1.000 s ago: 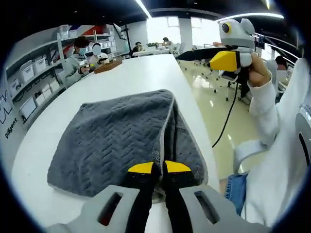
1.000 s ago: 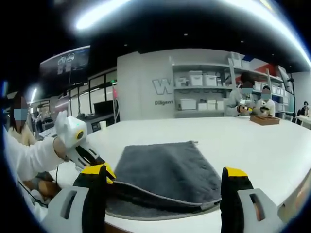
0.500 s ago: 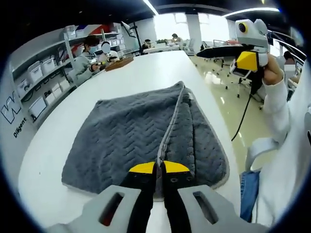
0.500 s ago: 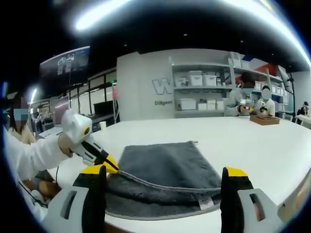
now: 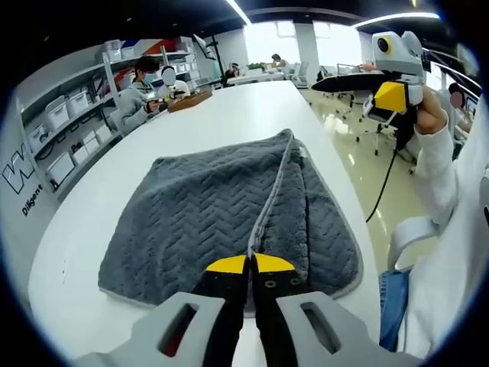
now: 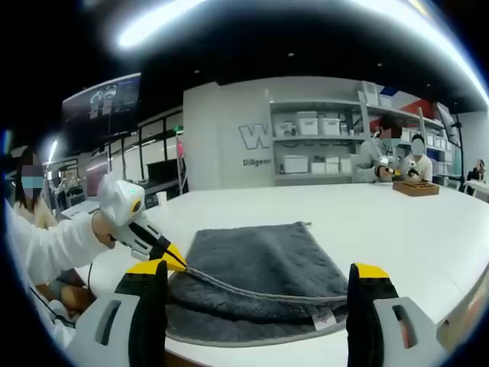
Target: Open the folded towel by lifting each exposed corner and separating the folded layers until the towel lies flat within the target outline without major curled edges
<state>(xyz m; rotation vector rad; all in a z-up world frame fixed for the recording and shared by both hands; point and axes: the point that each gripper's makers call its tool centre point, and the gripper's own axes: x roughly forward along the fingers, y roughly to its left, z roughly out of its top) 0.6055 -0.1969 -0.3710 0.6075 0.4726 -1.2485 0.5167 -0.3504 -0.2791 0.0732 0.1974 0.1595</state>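
- Lay on the white table (image 5: 229, 115): a grey towel (image 5: 191, 214), folded in two, near the table's front edge.
- Ran up the middle of it in the left gripper view: the pale hemmed edge of the upper layer, raised off the layer beneath.
- Closed together on that hem at its near end: the left gripper (image 5: 244, 264), yellow tips touching, cloth pinched between them.
- Seen from the right gripper view as well: the left gripper (image 6: 170, 258), holding the hem clear of the lower layer, the hem sagging across toward a small white label.
- Held up off the table, well to the right in the left gripper view: the right gripper (image 5: 392, 95), in a white-sleeved hand; jaw state not readable from that side.
- Stood wide apart in its own view: the right gripper (image 6: 260, 271), nothing between the jaws, towel (image 6: 260, 264) lying beyond them.
- Step in hand, as judged: peeling the top layer off by its pinched edge.
- Next move, as judged: carry the hem up and over, away from the fold, so the layer turns out flat; probably take the far end of the hem with the free gripper to stop it curling.
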